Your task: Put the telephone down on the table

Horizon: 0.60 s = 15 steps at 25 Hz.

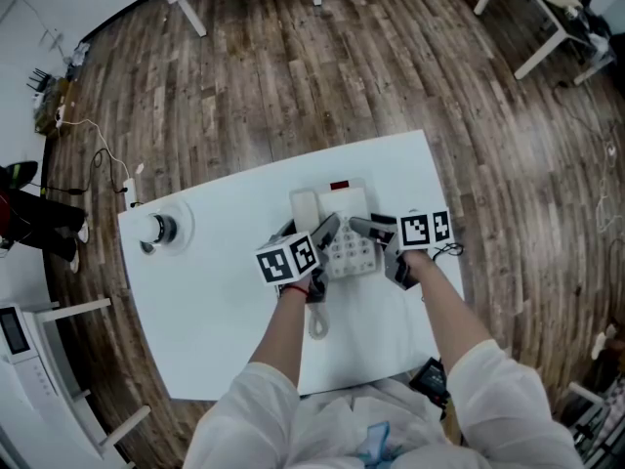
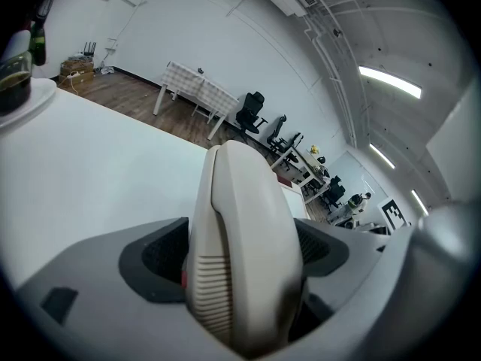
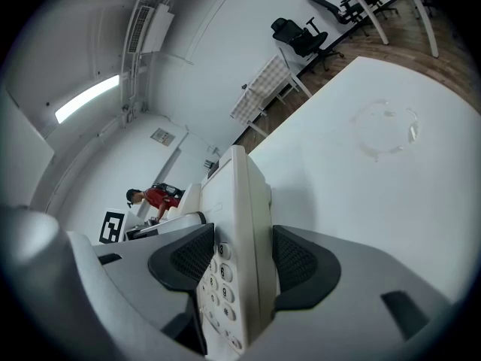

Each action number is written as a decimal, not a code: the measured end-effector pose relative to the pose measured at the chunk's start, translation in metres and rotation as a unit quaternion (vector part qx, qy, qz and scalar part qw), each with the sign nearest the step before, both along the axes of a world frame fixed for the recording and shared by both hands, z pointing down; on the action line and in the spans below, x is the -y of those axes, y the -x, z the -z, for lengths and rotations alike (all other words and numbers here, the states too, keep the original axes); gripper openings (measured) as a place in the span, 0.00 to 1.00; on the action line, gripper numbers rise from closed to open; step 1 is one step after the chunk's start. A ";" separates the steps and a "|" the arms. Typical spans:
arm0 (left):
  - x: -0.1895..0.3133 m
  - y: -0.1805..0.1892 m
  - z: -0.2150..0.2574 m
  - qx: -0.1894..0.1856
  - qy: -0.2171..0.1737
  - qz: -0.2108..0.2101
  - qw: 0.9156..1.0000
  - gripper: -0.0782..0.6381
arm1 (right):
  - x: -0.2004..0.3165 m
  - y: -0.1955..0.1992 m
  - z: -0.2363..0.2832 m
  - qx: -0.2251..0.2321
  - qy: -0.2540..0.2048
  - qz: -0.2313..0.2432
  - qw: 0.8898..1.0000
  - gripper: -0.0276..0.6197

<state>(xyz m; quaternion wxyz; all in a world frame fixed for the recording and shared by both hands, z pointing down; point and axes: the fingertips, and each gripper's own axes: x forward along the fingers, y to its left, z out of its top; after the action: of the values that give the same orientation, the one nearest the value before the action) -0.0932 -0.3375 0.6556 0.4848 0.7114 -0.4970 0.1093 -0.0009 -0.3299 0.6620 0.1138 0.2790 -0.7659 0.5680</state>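
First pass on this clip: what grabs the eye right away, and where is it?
A beige telephone is held from both sides at the middle of the white table. The left claw is shut on its handset, and the right claw clamps the keypad side of the body. A small cup with dark contents stands alone near the table's left end.

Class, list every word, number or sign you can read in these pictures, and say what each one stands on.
"3", "6", "9": keys on the telephone, in the right gripper view.
Other keys: too blurred to read.
Red patch on the telephone in the head view: too small to read.
Square markers: black-and-white patterns only, no letters.
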 end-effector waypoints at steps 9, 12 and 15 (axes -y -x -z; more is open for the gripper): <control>0.000 0.001 -0.002 0.003 0.004 0.001 1.000 0.69 | 0.003 -0.008 0.010 -0.069 -0.043 0.013 0.997 0.42; 0.000 0.001 -0.002 0.004 0.005 0.000 1.000 0.69 | 0.003 -0.011 0.013 -0.100 -0.061 0.021 0.993 0.42; 0.000 0.001 -0.001 0.007 0.005 -0.001 1.000 0.69 | 0.003 -0.011 0.016 -0.110 -0.068 0.023 0.991 0.42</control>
<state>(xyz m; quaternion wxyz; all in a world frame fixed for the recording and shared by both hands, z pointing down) -0.0940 -0.3375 0.6567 0.4851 0.7084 -0.4991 0.1171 0.0099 -0.3325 0.6457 0.1914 0.3291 -0.7916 0.4780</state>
